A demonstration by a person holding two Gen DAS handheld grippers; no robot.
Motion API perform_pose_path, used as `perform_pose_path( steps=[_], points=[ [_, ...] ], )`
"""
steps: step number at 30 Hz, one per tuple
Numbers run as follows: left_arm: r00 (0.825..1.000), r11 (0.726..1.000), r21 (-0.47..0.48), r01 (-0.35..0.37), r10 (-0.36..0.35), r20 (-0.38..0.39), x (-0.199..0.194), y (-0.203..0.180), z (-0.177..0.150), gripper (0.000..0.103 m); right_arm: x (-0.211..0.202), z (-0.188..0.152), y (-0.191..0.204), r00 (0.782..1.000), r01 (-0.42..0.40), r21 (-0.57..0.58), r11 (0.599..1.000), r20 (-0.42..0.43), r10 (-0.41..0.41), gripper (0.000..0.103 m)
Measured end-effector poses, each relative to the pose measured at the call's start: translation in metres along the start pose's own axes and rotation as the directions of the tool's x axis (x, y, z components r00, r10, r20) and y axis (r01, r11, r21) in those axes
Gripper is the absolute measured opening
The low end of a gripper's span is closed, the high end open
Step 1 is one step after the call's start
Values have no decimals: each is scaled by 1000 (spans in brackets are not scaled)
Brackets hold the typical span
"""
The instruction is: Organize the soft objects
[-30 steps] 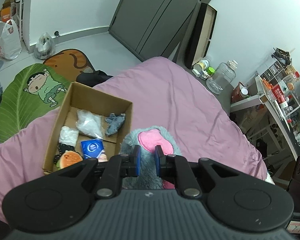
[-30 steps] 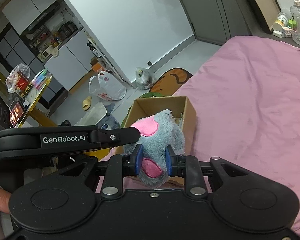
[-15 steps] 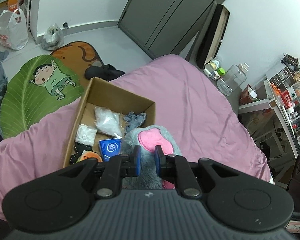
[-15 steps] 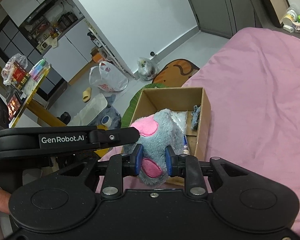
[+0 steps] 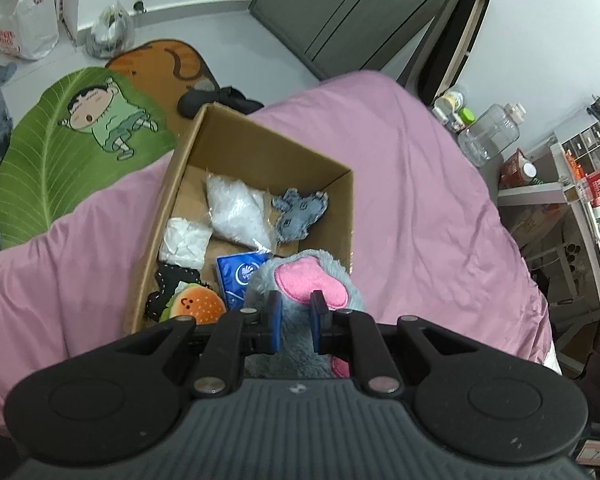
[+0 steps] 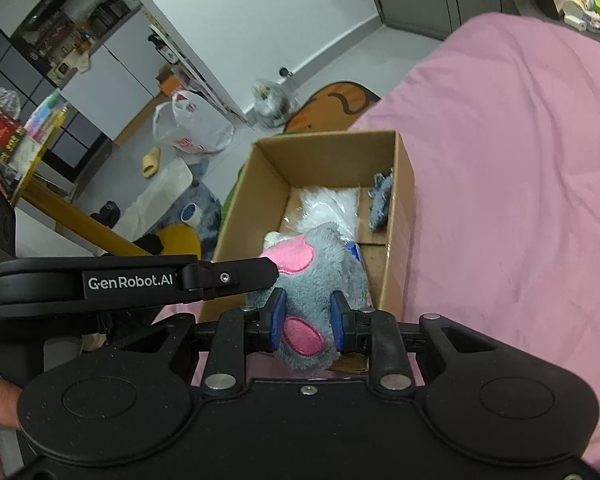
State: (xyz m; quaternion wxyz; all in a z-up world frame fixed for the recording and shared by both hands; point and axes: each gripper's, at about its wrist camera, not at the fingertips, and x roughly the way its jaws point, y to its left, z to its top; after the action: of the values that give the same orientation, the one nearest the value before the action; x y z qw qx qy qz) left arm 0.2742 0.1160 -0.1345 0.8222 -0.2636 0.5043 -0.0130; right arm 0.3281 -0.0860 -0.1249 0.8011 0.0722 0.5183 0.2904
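Note:
Both grippers hold one grey plush toy with pink patches [image 5: 300, 280] [image 6: 320, 276] over the near end of an open cardboard box [image 5: 236, 132] [image 6: 324, 148] on the pink bed. My left gripper [image 5: 294, 322] is shut on the plush. My right gripper [image 6: 306, 322] is shut on its lower part with a pink patch. In the box lie a white fluffy bag [image 5: 236, 208], a white packet [image 5: 184, 242], a small grey-blue plush [image 5: 298, 214], a blue tissue pack [image 5: 238, 276], a burger plush [image 5: 194, 306] and a black item [image 5: 166, 284].
The pink bed [image 5: 420, 208] [image 6: 520, 160] stretches right of the box. A green cartoon rug [image 5: 72, 148], an orange rug [image 5: 160, 64] and plastic bags [image 5: 20, 28] lie on the floor. Shelves and a clear jar [image 5: 488, 136] stand at right.
Both grippers have carried the grey plush forward toward the box; it now hangs over the box's near end. Both stay shut on it.

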Motion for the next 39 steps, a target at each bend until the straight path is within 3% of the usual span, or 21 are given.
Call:
perform_pose_path(
  steps=[8, 14, 17, 22, 25, 31, 39],
  points=[
    [996, 1000, -4, -14, 13, -91, 27, 10, 0, 14, 11, -3, 0, 998, 34, 12, 999, -55, -34, 27],
    [990, 997, 64, -46, 54, -127, 31, 2, 5, 23, 9, -7, -3, 998, 44, 35, 998, -53, -42, 27],
    [989, 995, 81, -64, 74, -125, 28, -1, 5, 35, 5, -8, -3, 998, 51, 33, 998, -49, -50, 31],
    [990, 992, 94, -79, 89, -105, 18, -6, 2, 72, -6, -12, -4, 997, 66, 34, 997, -28, -65, 41],
    [992, 994, 86, -71, 79, -94, 8, -7, 0, 82, -15, -15, -3, 997, 76, 32, 997, -5, -76, 51],
    [993, 992, 85, -93, 98, -65, -13, -10, -6, 92, -34, -23, -4, 995, 96, 42, 994, 31, -98, 64],
    [992, 987, 103, -121, 123, -14, -41, -14, -22, 97, -63, -36, -6, 989, 110, 74, 991, 96, -117, 86]
  ],
)
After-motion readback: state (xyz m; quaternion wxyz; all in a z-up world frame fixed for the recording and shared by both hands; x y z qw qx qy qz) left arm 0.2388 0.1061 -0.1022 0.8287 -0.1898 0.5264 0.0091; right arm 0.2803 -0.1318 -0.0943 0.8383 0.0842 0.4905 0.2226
